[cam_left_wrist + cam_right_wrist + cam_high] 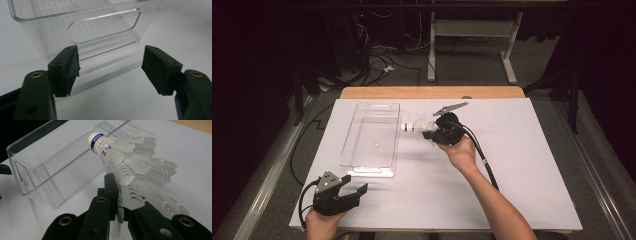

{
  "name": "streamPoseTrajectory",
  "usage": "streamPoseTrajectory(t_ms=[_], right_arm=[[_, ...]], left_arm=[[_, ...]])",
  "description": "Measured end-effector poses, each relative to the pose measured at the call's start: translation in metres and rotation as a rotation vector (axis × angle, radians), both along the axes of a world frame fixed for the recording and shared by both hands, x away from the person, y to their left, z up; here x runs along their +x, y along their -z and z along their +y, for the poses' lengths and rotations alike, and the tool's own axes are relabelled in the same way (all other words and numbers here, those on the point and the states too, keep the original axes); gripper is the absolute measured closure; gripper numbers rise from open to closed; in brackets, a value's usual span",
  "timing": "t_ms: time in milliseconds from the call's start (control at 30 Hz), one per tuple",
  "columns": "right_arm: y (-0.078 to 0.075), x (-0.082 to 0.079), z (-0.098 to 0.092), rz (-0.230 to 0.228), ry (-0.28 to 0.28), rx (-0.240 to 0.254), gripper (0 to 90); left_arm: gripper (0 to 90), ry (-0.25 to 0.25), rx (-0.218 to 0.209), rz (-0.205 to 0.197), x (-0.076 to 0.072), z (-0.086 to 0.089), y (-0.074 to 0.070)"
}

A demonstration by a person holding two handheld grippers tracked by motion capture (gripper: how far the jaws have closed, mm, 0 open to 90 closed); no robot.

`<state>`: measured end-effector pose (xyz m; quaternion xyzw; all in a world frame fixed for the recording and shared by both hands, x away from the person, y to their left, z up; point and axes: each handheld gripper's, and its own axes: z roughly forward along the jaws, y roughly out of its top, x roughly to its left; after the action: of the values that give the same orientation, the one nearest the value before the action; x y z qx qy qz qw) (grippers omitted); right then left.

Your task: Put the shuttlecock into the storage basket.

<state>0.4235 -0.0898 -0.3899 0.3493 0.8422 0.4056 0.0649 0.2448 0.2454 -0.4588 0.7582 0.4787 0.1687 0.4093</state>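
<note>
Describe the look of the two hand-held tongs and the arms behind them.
Both tongs, left and right, are black, each topped by a grey three-cornered plate and trailing a black cable. Their dark pads sit on arms with brass-ringed holes. The forearms are bare, with no sleeves.

Right gripper [120, 207] clamps a white shuttlecock [130, 162] by its feather skirt, cork tip pointing away, above a clear plastic bin [32, 182] just beyond the jaws.

the shuttlecock [414, 126] hangs just right of the bin [371, 138], which sits on the table [522, 150], left of centre.
</note>
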Motion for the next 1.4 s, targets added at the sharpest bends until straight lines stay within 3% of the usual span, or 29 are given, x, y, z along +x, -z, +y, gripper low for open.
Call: streamPoseTrajectory(t_ms=[833,1400], right_arm=[[-0.014,0.017,0.039,-0.001,-0.034,-0.004,89.2],[-0.016,0.03,0.059,0.011,-0.045,-0.002,89.2]], left_arm=[[31.7,-0.013,-0.01,-0.002,0.002,0.006,0.001],[31.9,-0.006,-0.01,-0.003,0.002,0.006,0.001]])
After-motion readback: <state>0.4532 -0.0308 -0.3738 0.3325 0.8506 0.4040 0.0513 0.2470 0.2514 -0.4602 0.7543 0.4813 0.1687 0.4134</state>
